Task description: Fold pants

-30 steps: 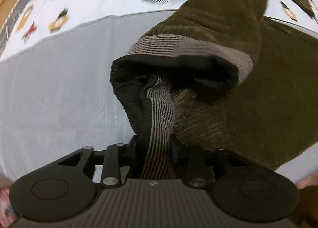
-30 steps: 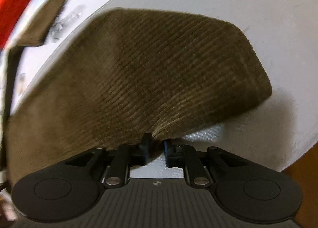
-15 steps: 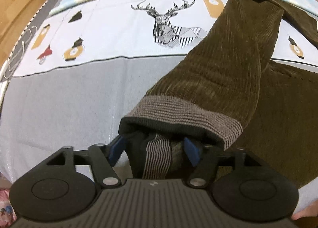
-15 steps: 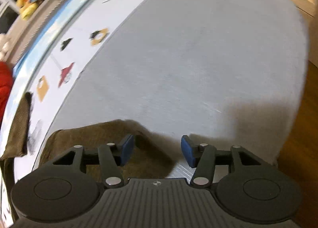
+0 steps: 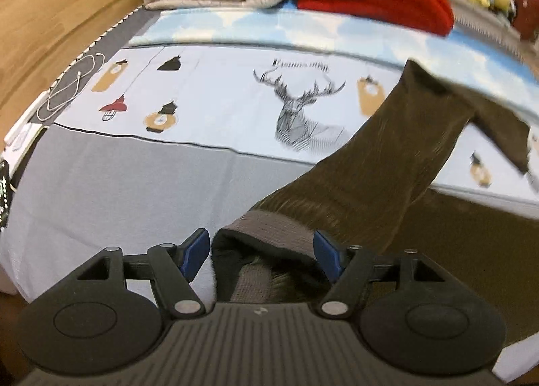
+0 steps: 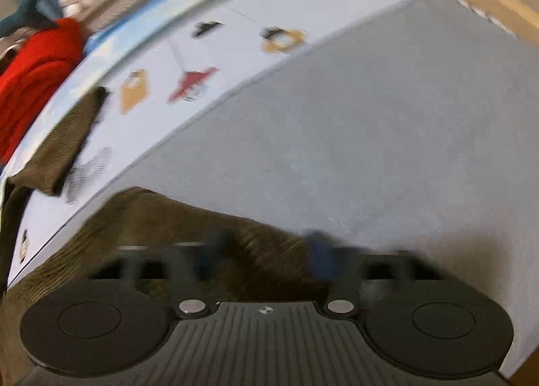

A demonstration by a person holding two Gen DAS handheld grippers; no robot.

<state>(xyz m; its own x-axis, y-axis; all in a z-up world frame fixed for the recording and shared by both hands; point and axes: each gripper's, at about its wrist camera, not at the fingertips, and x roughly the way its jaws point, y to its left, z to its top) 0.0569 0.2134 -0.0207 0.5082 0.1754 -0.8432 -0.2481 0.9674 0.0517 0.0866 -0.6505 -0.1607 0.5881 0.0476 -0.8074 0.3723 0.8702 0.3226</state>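
Left gripper [image 5: 261, 253] jaws wide apart, ribbed cuff [image 5: 269, 227] of the brown corduroy pants [image 5: 363, 177] loose between them, pads not pressing. Right gripper [image 6: 266, 256] blurred, jaws closing, corduroy under them, nothing visibly pinched. Pants lie on the printed bedsheet [image 5: 219, 106], lower centre to right of the left view. Long axis of the folded leg runs lower centre to upper right, cuff pointing toward the camera. Risk: released cuff could slide off the layer below and skew the fold; closing right jaws may snag and drag fabric.
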